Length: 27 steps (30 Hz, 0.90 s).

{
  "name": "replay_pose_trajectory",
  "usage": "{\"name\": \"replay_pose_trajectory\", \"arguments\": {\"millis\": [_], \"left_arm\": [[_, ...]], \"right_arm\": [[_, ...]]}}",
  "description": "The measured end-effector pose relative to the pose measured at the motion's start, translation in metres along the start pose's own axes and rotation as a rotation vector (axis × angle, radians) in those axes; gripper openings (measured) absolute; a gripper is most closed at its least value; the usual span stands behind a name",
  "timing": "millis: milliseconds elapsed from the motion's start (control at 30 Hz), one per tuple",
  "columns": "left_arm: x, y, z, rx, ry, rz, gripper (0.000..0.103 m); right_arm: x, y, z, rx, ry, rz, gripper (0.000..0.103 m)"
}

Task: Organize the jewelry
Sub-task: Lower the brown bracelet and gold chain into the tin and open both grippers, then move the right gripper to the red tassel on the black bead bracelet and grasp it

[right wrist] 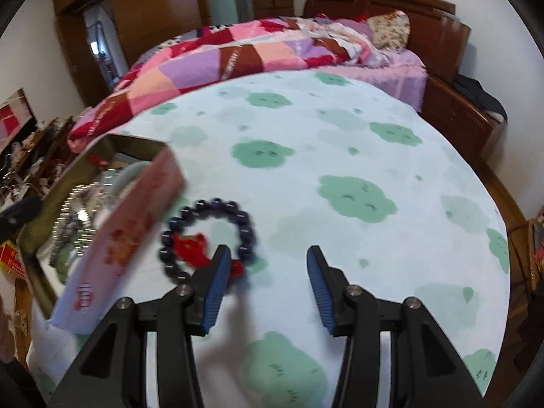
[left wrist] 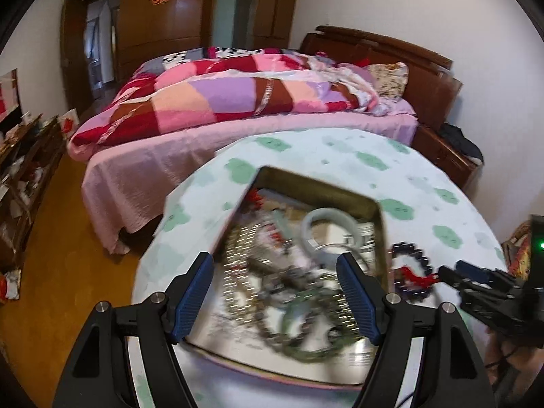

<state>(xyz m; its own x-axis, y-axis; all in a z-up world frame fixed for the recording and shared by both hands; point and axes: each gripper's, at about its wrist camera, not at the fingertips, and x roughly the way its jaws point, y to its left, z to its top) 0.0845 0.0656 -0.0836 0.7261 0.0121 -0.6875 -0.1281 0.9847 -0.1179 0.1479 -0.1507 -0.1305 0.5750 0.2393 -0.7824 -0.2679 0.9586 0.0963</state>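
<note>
One bead bracelet [right wrist: 207, 238] just beside open right tongs [right wrist: 268, 272], untouched.

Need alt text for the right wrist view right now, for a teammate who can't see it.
The right gripper hangs open and empty over a green-patterned tablecloth, its left finger beside a dark beaded bracelet with a red charm. At far left a tin box holds tangled jewelry; a bed lies behind.

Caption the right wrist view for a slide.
Open right claw above a dark beaded bracelet with red charm, lying on the tablecloth beside the jewelry tin.
</note>
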Motion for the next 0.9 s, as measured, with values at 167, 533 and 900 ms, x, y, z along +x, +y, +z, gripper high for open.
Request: {"name": "replay_pose_trajectory", "arguments": {"millis": [167,533,900], "left_arm": [[-0.001,-0.03,0.004,0.06,-0.004,-0.039,0.075],[0.0,-0.057,-0.002,0.127,0.005,-0.061,0.075],[0.016,-0.052,0.001,0.098,0.03,-0.031,0.075]], "right_arm": [[0.004,-0.004,-0.006,-0.006,0.027,0.026,0.05],[-0.003,0.004,-0.021,-0.123,0.057,-0.015,0.031],[-0.018,0.022,-0.011,-0.087,-0.029,0.131,0.04]]}}
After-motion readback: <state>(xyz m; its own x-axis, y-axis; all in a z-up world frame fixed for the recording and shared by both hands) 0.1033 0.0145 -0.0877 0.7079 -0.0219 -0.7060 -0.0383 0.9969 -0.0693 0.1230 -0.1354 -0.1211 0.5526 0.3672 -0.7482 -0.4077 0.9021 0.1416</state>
